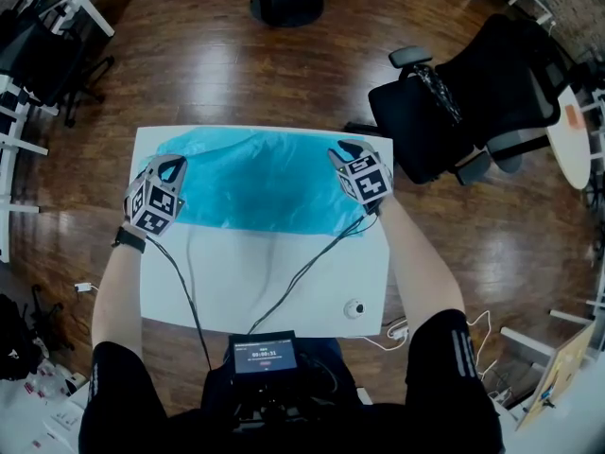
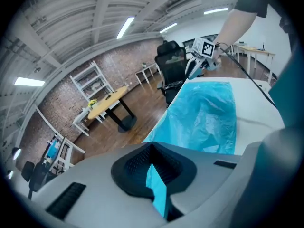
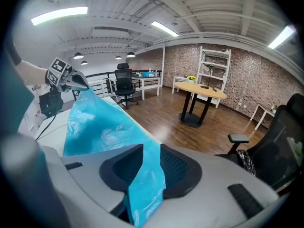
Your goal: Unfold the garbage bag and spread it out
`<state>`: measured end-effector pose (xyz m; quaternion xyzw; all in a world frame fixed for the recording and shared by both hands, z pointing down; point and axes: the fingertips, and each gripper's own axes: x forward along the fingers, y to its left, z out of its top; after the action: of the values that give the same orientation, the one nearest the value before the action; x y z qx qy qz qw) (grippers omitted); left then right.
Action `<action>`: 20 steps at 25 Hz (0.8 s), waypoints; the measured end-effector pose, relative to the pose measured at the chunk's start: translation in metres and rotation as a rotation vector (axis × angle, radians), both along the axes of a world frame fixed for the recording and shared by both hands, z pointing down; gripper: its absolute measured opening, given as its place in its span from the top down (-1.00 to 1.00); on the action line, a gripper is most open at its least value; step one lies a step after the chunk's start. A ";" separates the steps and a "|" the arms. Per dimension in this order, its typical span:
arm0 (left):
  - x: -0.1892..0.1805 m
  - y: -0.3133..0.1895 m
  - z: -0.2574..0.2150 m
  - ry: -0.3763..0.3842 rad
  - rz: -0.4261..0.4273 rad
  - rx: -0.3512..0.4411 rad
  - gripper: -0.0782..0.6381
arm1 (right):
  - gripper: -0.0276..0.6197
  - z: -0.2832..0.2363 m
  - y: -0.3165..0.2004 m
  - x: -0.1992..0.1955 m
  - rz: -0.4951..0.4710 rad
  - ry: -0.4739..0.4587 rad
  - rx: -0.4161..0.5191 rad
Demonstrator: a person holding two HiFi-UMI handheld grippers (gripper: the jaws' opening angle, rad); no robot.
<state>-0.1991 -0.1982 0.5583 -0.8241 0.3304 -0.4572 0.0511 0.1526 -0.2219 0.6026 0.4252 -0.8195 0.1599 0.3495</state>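
Observation:
The blue garbage bag (image 1: 260, 183) lies spread across the far half of the white table (image 1: 284, 282), stretched between both grippers. My left gripper (image 1: 170, 166) is at the bag's left end, and in the left gripper view (image 2: 156, 186) its jaws are shut on a thin fold of the blue film (image 2: 209, 118). My right gripper (image 1: 345, 151) is at the bag's right end. In the right gripper view (image 3: 145, 179) a wider band of the bag (image 3: 102, 122) fills the gap between the pads and is gripped. The bag's two ends are lifted off the tabletop.
A black office chair (image 1: 473, 93) stands right of the table's far corner. A round table base (image 1: 288, 3) is on the wood floor beyond. A small round object (image 1: 354, 308) and black cables (image 1: 302, 272) lie on the near half of the table.

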 end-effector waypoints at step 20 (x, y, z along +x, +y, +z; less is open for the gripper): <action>0.013 0.123 -0.095 0.235 0.115 0.074 0.78 | 0.47 -0.092 0.031 -0.009 0.034 -0.109 0.137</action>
<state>-0.1857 -0.0747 0.4638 -0.8871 0.3032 -0.3413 0.0686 0.1433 -0.1912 0.5104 0.4527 -0.8388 0.1324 0.2719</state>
